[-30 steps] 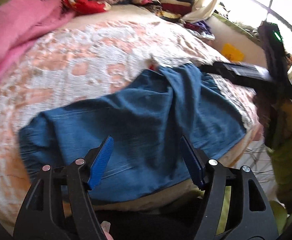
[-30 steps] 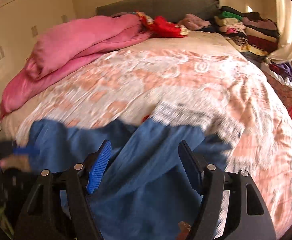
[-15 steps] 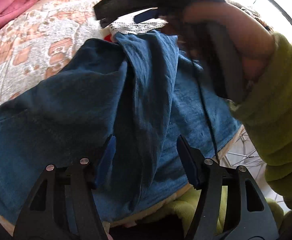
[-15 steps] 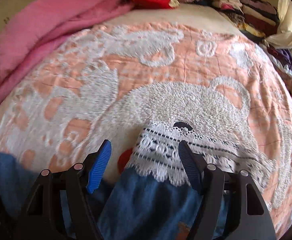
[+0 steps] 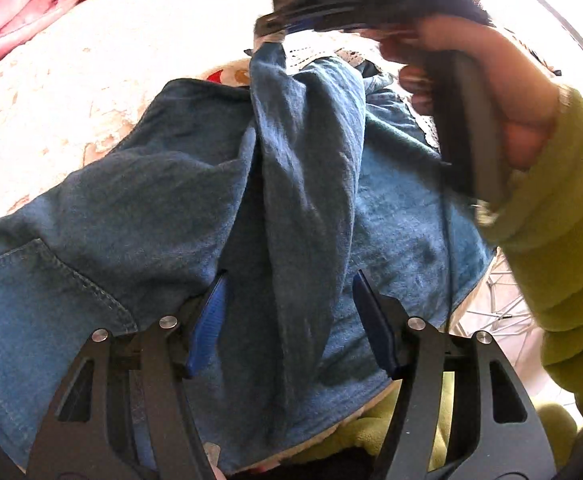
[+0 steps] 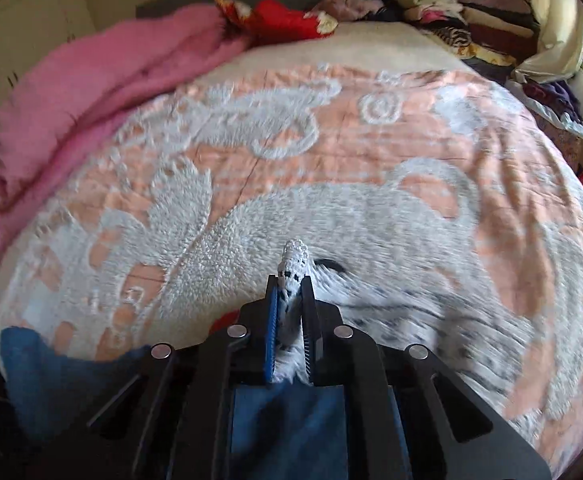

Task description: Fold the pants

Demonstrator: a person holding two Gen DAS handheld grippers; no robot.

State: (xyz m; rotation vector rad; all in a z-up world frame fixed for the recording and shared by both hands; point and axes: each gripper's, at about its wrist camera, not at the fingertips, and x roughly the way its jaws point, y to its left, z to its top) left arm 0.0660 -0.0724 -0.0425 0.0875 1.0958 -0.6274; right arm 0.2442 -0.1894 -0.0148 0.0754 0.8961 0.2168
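Blue denim pants (image 5: 139,208) with a white lace hem lie on the bed near its front edge. My right gripper (image 6: 291,300) is shut on the lace hem (image 6: 293,256) of one leg and holds it lifted, so the leg hangs as a ridge (image 5: 307,184). In the left wrist view the right gripper (image 5: 269,36) pinches the hem at the top. My left gripper (image 5: 287,312) is open just above the pants, its blue pads (image 5: 211,320) either side of the lifted fold.
A peach and white blanket (image 6: 371,152) covers the bed. A pink blanket (image 6: 91,92) lies at the left. Red cloth (image 6: 283,20) and stacked folded clothes (image 6: 471,12) sit at the far end. The bed edge and floor (image 5: 503,320) are at right.
My right gripper has closed on the lace hem and lifted the leg. My left gripper has moved closer over the pants, still open.
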